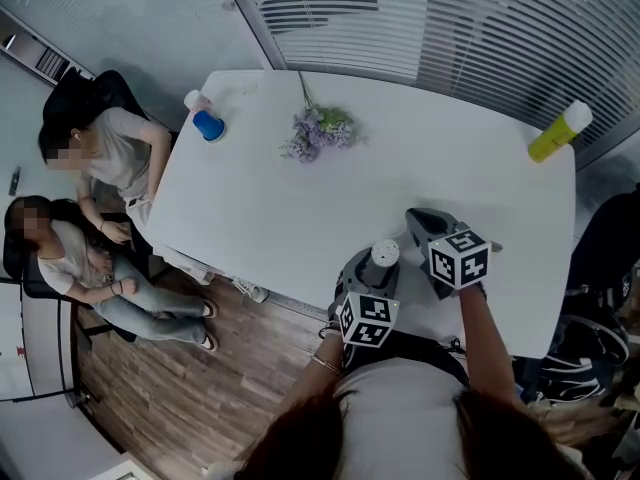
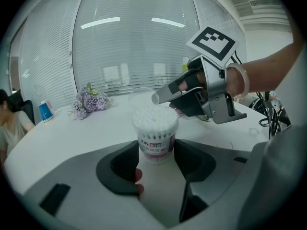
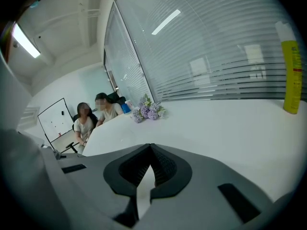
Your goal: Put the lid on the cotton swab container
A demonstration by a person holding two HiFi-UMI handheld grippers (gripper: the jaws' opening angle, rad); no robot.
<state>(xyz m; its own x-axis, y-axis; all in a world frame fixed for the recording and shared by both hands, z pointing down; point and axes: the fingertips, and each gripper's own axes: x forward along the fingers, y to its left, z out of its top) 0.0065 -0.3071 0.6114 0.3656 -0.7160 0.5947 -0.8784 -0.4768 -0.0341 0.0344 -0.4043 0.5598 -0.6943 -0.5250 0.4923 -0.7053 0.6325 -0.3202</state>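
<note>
The cotton swab container (image 2: pixel 154 128), a clear tub packed with white swabs and bearing a pink label, stands upright on the white table (image 1: pixel 300 218) near its front edge. My left gripper (image 2: pixel 154 151) is shut on its lower half, one pad on each side. In the head view the container (image 1: pixel 384 255) shows as a white disc at the left gripper (image 1: pixel 381 268). My right gripper (image 2: pixel 157 98) hovers just above and right of the swabs, shut on the rim of the clear round lid (image 2: pixel 141 95). In the right gripper view its jaws (image 3: pixel 151 150) meet and the lid does not show.
A bunch of purple flowers (image 1: pixel 318 130) lies at the table's far middle, a blue cup (image 1: pixel 208 125) at the far left corner, a yellow bottle (image 1: pixel 558 133) at the far right. Two people (image 1: pixel 95 158) sit off the table's left edge. Cables (image 2: pixel 268 116) lie at the right.
</note>
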